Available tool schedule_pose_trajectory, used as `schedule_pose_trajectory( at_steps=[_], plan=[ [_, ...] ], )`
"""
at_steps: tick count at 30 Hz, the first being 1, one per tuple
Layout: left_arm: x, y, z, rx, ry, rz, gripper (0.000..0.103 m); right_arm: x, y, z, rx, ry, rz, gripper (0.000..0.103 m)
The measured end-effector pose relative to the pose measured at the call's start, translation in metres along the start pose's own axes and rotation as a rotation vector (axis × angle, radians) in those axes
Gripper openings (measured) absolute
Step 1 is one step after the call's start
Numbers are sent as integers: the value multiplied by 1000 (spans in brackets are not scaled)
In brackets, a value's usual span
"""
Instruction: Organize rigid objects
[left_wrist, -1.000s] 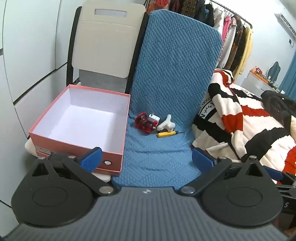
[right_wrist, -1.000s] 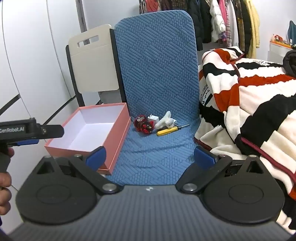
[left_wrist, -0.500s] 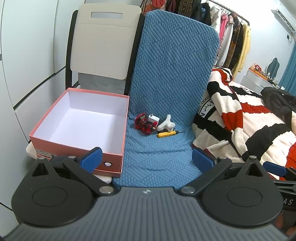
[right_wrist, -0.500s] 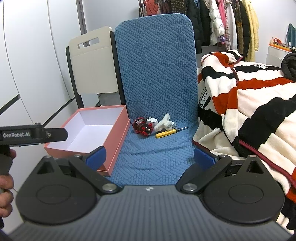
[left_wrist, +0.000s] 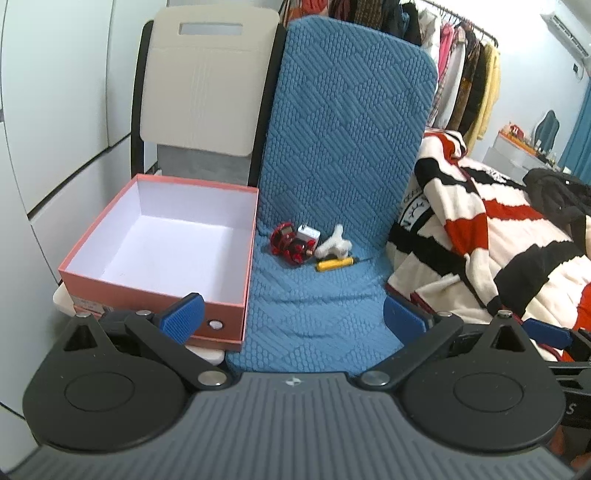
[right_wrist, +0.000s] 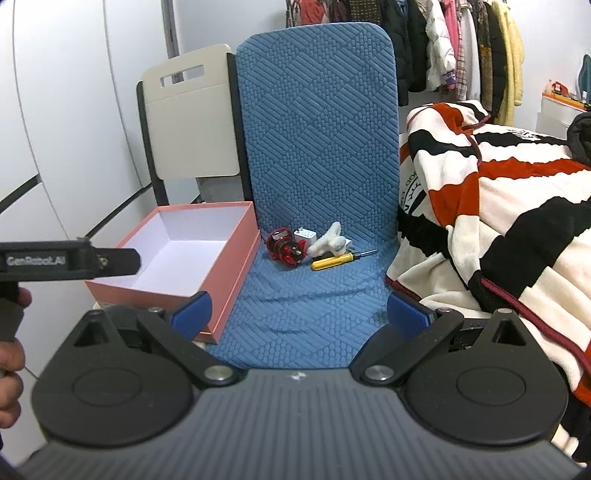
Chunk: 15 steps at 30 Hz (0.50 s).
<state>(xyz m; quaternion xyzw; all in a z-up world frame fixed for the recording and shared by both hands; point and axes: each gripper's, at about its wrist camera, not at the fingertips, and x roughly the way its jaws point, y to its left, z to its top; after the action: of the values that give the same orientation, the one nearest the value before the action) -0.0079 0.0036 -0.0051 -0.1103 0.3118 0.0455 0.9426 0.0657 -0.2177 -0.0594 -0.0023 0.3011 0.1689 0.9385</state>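
On the blue quilted seat (left_wrist: 314, 306) lie a red and black reel-like object (left_wrist: 287, 245), a white plug adapter (left_wrist: 308, 233), a white coral-shaped piece (left_wrist: 334, 245) and a yellow screwdriver (left_wrist: 334, 264). The same objects show in the right wrist view: red object (right_wrist: 284, 248), adapter (right_wrist: 306, 235), white piece (right_wrist: 328, 243), screwdriver (right_wrist: 338, 259). An open pink box (left_wrist: 162, 236) with a white inside stands left of them, also in the right view (right_wrist: 177, 254). My left gripper (left_wrist: 293, 314) and right gripper (right_wrist: 299, 314) are both open, empty, well short of the objects.
A striped red, black and cream blanket (right_wrist: 498, 206) lies on the right. A beige chair back (left_wrist: 207, 88) stands behind the box. A clothes rack (right_wrist: 443, 44) is at the back. White cabinet doors (left_wrist: 55, 92) stand on the left. The left gripper's body (right_wrist: 66, 260) shows in the right view.
Both grippers have drawn back slightly and tilted up. The objects and the box have not moved. Both grippers stay open.
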Motion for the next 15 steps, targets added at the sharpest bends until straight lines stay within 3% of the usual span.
schedule_pose_trajectory(
  at_steps=[15],
  plan=[
    [23,8,-8,-10,51,-9,103,11,-13,1,41,19,-25,103]
  ],
)
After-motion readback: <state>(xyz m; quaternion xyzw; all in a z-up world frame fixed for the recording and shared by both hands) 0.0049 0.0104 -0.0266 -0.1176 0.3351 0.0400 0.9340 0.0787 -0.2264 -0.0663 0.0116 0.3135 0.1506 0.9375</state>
